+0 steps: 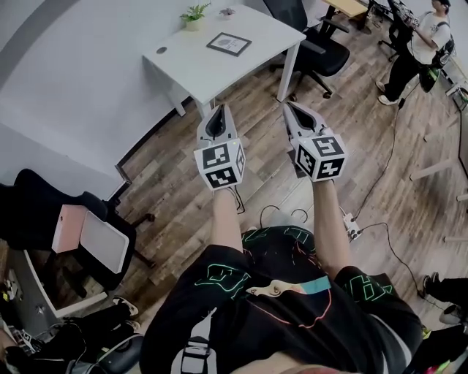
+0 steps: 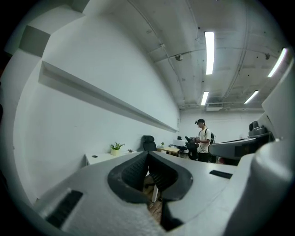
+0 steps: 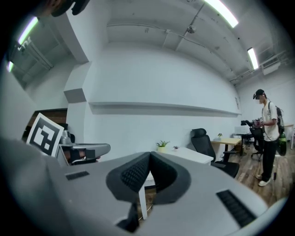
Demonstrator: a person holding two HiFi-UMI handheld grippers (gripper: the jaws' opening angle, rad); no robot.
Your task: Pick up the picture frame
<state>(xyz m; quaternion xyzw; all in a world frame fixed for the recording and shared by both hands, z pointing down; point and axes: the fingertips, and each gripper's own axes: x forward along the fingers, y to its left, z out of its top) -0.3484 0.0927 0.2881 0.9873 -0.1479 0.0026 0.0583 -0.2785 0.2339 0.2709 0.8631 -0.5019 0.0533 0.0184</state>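
Wood-floor (image 1: 168,168) office, white desk (image 1: 183,55) well ahead of fingers (image 2: 133,173), picture frame (image 1: 229,44) flat on it; left gripper (image 1: 219,109), right gripper (image 1: 288,107) side by side, fingers pressed together, pinching nothing

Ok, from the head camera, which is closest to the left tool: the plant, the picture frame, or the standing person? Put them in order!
1. Picture frame, flat on the white table, ahead of the left tool.
2. Potted plant, at the table's far corner.
3. Standing person, far off right.
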